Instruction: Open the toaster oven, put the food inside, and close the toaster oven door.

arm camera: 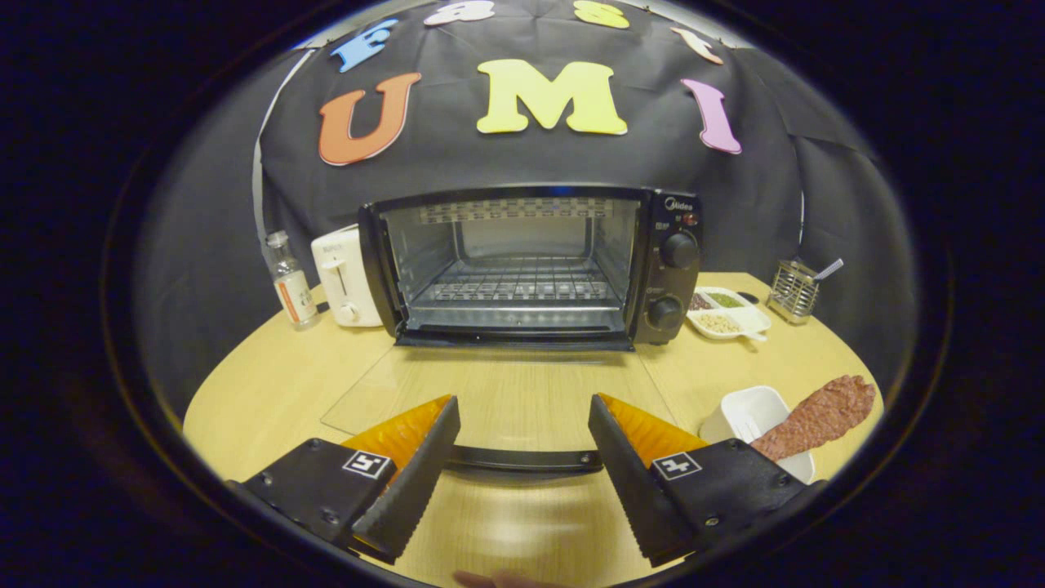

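Gripper view: the gripper (522,441) is spread wide, grasping nothing; black toaster oven (531,265) stands beyond, glass door (490,392) lowered flat; reddish-brown meat slab (816,415) lies right of the fingers in a white dish (751,412).

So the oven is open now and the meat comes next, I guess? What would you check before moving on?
1. Toaster oven door fully down: ok, the glass door lies flat on the table.
2. Rack bare: ok.
3. Tool free: ok, fingers open with the door handle between them, neither finger pressing on it.
4. Food within sight: ok, the slab of meat lies across the white dish, just past the right finger.
5. Path to the meat: ok, bare table.
6. Firm grip on the meat possible: cannot tell.
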Motion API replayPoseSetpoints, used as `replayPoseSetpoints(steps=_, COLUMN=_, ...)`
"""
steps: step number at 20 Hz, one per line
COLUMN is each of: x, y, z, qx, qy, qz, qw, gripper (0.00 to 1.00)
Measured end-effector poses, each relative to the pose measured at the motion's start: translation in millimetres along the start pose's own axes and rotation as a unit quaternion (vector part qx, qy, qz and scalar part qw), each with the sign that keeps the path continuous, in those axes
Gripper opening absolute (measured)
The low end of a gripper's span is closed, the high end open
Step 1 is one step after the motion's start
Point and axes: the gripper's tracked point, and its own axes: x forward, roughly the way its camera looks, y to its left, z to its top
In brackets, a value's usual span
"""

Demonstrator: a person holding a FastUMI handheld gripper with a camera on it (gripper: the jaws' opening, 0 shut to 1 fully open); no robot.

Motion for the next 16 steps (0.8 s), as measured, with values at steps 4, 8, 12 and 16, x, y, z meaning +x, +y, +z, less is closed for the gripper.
replayPoseSetpoints(steps=4, x=-48.5, y=-17.1, z=24.0, qx=-0.017, qy=-0.036, qz=0.000, qw=0.999, gripper=1.00)
replayPoseSetpoints(steps=8, x=-94.2, y=-33.2, z=40.6, qx=-0.028, qy=-0.055, qz=0.020, qw=0.998, gripper=1.00)
replayPoseSetpoints(steps=12, x=-129.0, y=-63.2, z=51.8, qx=-0.033, qy=-0.066, qz=0.013, qw=0.997, gripper=1.00)
replayPoseSetpoints(steps=16, x=-150.9, y=-107.0, z=65.8, qx=-0.037, qy=-0.066, qz=0.005, qw=0.997, gripper=1.00)
